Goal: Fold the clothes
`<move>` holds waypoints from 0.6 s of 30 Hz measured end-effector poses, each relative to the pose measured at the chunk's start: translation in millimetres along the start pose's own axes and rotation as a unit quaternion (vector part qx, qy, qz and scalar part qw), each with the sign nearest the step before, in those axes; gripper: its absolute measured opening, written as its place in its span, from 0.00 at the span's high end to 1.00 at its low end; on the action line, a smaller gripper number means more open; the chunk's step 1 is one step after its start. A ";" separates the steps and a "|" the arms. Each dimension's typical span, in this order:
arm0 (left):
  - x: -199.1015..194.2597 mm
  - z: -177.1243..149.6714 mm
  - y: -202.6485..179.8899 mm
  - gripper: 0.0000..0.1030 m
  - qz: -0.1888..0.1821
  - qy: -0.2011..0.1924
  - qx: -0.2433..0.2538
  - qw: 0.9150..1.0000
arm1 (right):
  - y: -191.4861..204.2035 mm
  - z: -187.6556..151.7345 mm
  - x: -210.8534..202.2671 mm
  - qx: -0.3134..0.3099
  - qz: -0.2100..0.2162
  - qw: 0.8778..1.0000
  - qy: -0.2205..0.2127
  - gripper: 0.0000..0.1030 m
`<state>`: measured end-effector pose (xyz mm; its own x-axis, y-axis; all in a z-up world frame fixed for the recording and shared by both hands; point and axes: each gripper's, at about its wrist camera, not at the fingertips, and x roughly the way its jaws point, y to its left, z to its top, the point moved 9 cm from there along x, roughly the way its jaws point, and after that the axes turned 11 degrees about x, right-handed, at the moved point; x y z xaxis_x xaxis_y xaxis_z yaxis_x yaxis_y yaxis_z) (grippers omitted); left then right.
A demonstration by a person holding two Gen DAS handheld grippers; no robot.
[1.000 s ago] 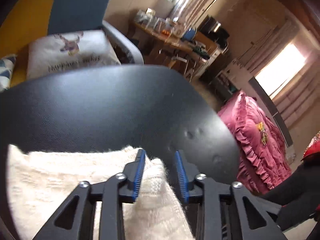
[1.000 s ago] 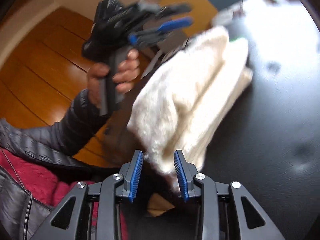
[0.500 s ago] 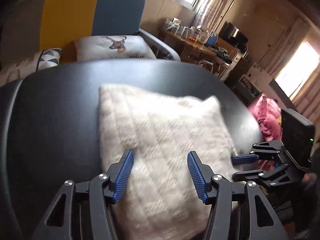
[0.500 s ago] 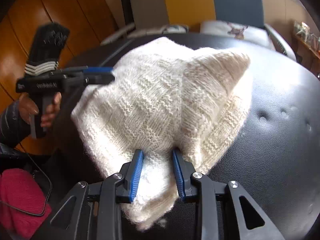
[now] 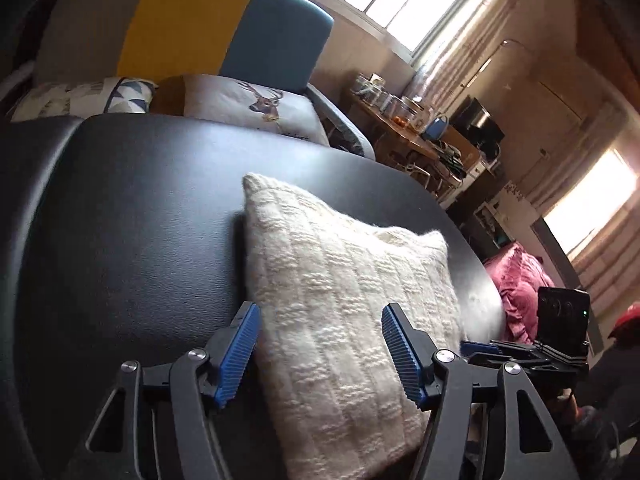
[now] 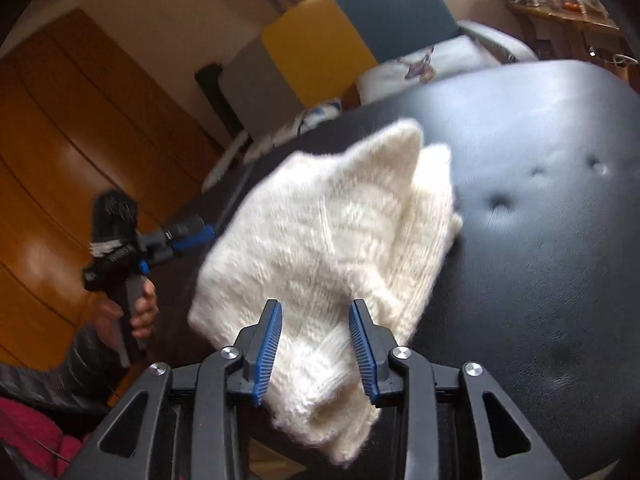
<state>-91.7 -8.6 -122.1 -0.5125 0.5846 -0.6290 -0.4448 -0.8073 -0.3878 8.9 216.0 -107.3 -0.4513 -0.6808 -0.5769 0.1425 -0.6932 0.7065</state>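
A cream knit garment (image 5: 344,304) lies folded on the black padded surface (image 5: 132,216). My left gripper (image 5: 320,354) hovers over its near edge. Its jaws are opening, with the knit between the blue pads and neither pad pressing on it. In the right wrist view the garment (image 6: 320,232) bunches up toward the near corner. My right gripper (image 6: 316,354) straddles that corner and its jaws are opening off the knit. The left gripper (image 6: 200,236) shows at the garment's left edge, held by a hand (image 6: 144,312). The right gripper (image 5: 480,348) also shows at the garment's right side.
Behind the surface stands a chair with a yellow and blue back (image 5: 224,28), with a deer cushion (image 5: 256,104) on it. A cluttered desk (image 5: 404,128) and pink bedding (image 5: 520,284) lie to the right. Orange wooden panels (image 6: 60,152) fill the left of the right wrist view.
The left gripper has let go of the garment, drawn back and spread its jaws. The garment now lies folded flat. The right gripper's jaws have widened off the corner they pinched.
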 end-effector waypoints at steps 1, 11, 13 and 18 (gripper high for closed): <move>-1.5 0.5 8.0 0.36 0.000 0.001 -0.011 1.000 | -5.8 1.2 -7.8 0.021 0.011 1.000 -0.007 0.47; 48.9 1.1 7.6 0.20 -0.081 0.061 -0.060 0.993 | -67.7 15.9 -0.3 0.215 0.059 0.973 0.064 0.01; 60.7 1.4 4.1 0.20 -0.082 0.075 -0.057 0.992 | -64.7 16.8 10.5 0.217 0.072 0.971 0.075 0.01; 79.1 2.3 -7.1 0.14 -0.091 0.100 -0.052 0.989 | -55.9 25.2 41.3 0.209 0.073 0.970 0.098 0.01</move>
<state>-130.8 43.5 -167.5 -0.2704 0.7015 -0.6594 -0.4334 -0.7003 -0.5672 -39.9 232.6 -160.3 -0.2706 -0.8247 -0.4967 -0.1954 -0.4582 0.8671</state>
